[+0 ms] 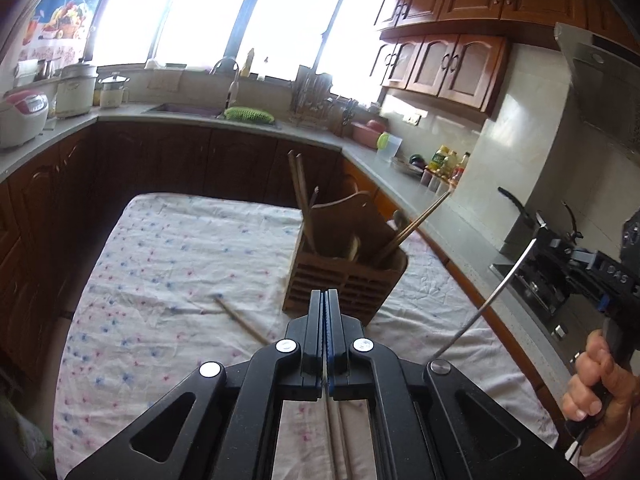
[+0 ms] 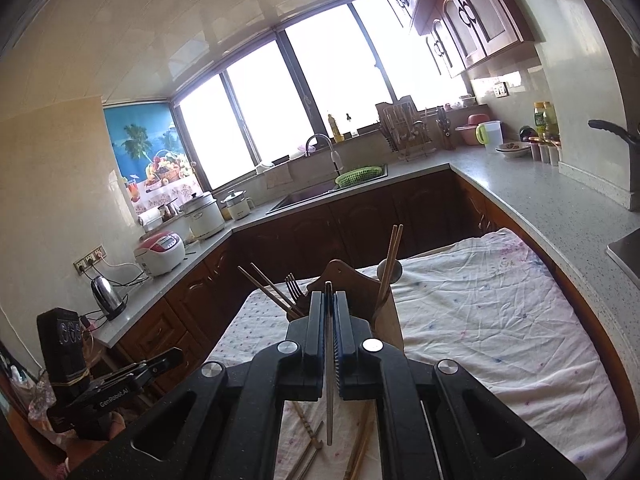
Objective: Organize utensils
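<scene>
2 views differ: only the left wrist view shows the right gripper (image 1: 538, 240) from outside, at frame right, clamping a metal chopstick (image 1: 486, 304); the left gripper (image 1: 325, 294) is pressed together, aimed at the wooden holder (image 1: 344, 280).

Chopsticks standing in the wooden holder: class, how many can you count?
4. An upright pair stands at one end of the wooden holder; a leaning pair tilts outward from the opposite end. Shorter ones may be hidden inside.

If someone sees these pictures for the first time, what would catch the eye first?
Probably the wooden utensil holder standing on the flowered tablecloth, with chopsticks sticking out of it. Next, the right gripper is shut on a thin metal utensil pointing at the holder. The left gripper is also shut, and a loose chopstick lies on the cloth beside it.
</scene>
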